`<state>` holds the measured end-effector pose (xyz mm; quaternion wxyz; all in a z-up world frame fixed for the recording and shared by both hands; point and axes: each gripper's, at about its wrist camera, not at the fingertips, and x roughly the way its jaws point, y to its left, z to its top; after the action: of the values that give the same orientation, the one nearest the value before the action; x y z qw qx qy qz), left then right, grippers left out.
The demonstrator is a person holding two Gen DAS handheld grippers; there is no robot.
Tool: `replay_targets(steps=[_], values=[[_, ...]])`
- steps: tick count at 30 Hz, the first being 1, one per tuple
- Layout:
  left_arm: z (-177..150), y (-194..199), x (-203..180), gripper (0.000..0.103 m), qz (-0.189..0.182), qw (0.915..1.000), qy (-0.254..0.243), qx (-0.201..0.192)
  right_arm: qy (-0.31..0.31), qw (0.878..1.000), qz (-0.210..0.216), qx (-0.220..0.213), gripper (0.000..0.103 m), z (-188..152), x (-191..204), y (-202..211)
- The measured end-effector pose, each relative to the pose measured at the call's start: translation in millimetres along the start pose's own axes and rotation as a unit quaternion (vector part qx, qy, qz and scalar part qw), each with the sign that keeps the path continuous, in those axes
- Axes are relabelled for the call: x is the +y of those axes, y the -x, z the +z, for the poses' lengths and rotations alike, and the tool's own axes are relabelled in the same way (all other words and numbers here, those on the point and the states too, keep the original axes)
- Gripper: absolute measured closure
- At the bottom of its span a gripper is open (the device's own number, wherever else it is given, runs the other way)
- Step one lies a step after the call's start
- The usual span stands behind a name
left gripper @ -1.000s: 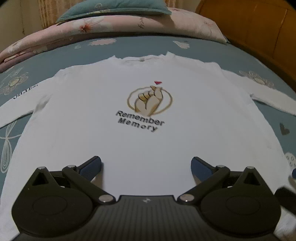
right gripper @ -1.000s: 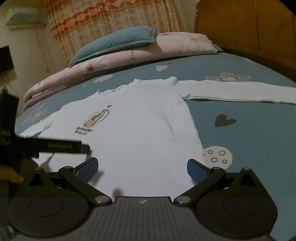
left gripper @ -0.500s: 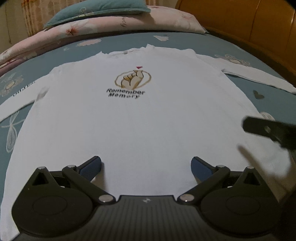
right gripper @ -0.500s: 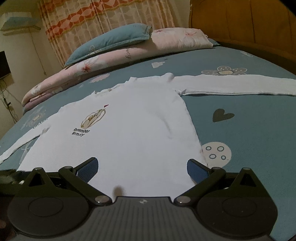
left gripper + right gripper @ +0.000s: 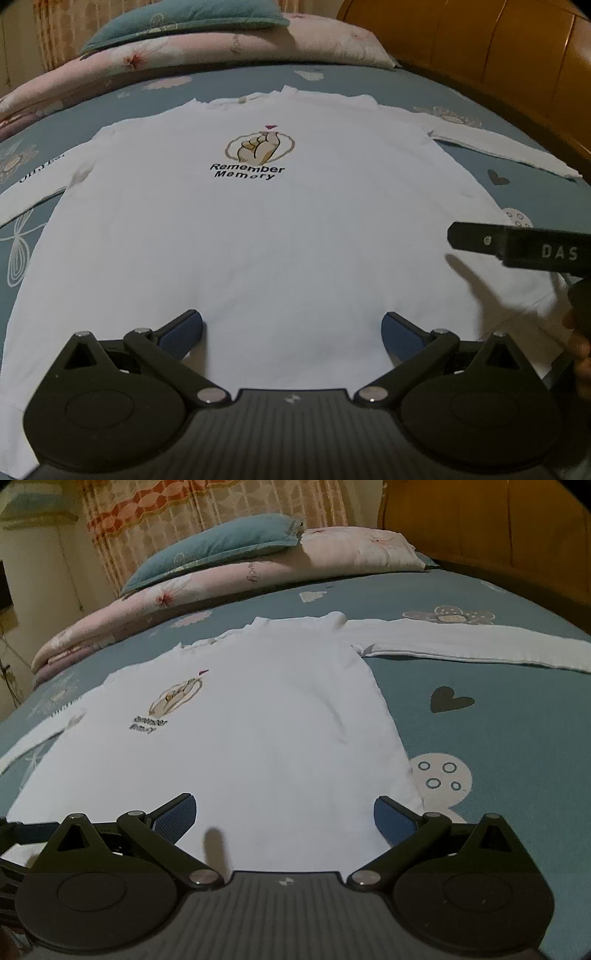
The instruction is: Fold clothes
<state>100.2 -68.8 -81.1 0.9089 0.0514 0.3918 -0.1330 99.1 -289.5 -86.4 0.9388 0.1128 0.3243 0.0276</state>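
Cloth is what both tools face: a white long-sleeved cotton shirt (image 5: 295, 236) with a printed finger-heart emblem and the words "Remember Memory" lies flat, front up, on the blue patterned bedsheet (image 5: 498, 738), collar toward the pillows, both sleeves stretched out sideways. It shows no fold anywhere in view.

The left gripper (image 5: 291, 332) hangs over the middle of the hem with its blue-padded tongs spread wide and nothing between them. The right gripper (image 5: 284, 814) sits near the hem's right corner, equally wide and empty — its dark body juts into the left view.

As a judgement, the fabric will be light, limp and thin: it will drape from wherever it is pinched, sag between two holds, and drag on the sheet rather than slide cleanly. A pinch at one point would bunch it. Good holds look to be edges where the pads can close over doubled cloth — a hem corner, a shoulder seam, or the outstretched right sleeve (image 5: 480, 642) near its cuff.
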Motion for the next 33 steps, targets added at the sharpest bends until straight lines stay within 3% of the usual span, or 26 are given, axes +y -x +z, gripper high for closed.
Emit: replay_targets(steps=[11,14,23,33], values=[[6.0,-1.6,-2.6,0.001,0.005,0.9998,-0.004,0.02,0.02,1.0,-0.019,0.012,0.0,-1.8,8.4,-1.9],[14.4,-1.9,-3.5,0.001,0.009,0.9992,-0.002,0.04,0.005,1.0,-0.001,0.014,0.0,0.8,1.9,1.5],[60.8,-2.6,16.0,0.001,0.048,0.9971,0.055,0.021,-0.06,0.997,0.041,0.019,0.0,9.4,-13.9,5.0],[105.5,-44.7,25.5,0.001,0.059,0.9915,0.113,0.025,-0.074,0.994,0.082,0.026,0.0,12.6,-19.1,9.8]])
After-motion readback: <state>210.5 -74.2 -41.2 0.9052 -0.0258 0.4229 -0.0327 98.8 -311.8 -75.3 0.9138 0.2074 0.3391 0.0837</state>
